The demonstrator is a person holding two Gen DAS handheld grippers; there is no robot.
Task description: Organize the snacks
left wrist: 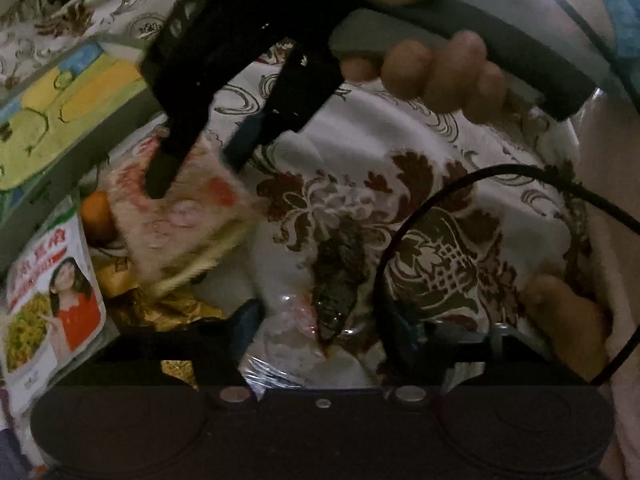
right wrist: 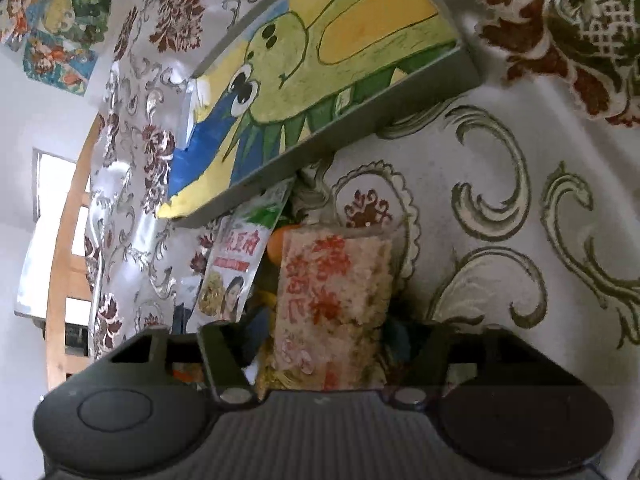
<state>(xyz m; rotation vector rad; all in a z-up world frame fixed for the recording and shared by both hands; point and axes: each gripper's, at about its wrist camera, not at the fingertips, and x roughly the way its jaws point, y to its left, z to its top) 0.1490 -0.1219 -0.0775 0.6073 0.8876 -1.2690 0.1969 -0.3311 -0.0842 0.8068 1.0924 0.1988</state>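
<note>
While my right gripper (right wrist: 324, 340) clamps pink snack pack (right wrist: 332, 304) near box (right wrist: 420, 112), left gripper (left wrist: 320, 332) straddles clear wrapper (left wrist: 288, 320), grip unclear; other packets (left wrist: 52, 304) unsorted.

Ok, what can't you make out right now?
- Orange: right wrist view, mostly behind the pink packet.
- Pink packet's print: left wrist view, motion blur.
- Left gripper on the clear packet: left wrist view, too dark to tell whether pads touch.
- Woman-print packet, its top: right wrist view, under the painted box.
</note>
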